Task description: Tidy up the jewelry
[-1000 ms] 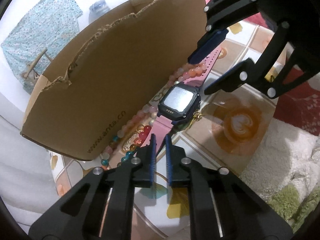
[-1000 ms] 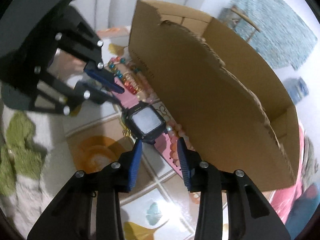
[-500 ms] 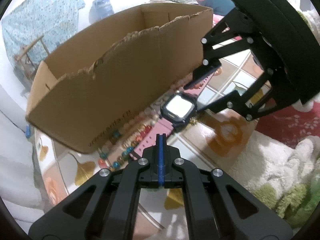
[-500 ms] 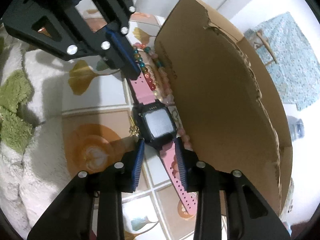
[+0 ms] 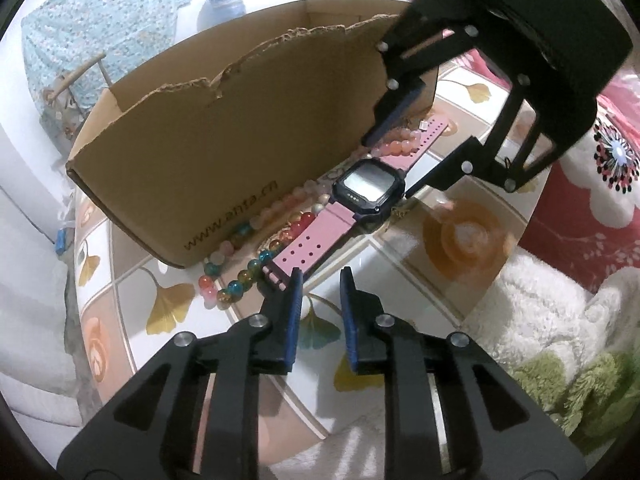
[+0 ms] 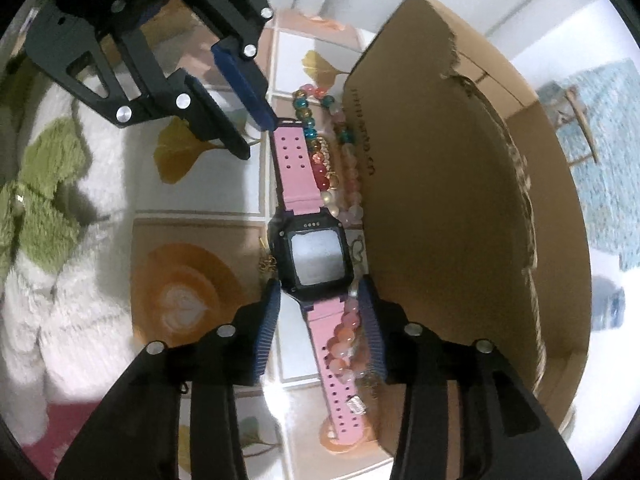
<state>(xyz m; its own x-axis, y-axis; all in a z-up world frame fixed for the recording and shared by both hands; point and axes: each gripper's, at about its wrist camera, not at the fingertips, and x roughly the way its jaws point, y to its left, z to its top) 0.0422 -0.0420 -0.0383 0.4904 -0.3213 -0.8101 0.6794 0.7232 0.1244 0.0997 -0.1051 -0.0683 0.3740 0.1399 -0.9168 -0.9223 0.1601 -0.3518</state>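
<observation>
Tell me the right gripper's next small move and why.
Probably close the right gripper: its open jaws already straddle the pink strap just below the watch face, beads beside it, and the left gripper is open, holding nothing.

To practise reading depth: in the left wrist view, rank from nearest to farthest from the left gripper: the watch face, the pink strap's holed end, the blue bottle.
From the left gripper:
1. Pink strap's holed end, just ahead, slightly left.
2. Watch face, farther along the strap, right.
3. Blue bottle, beyond the cardboard box.
</observation>
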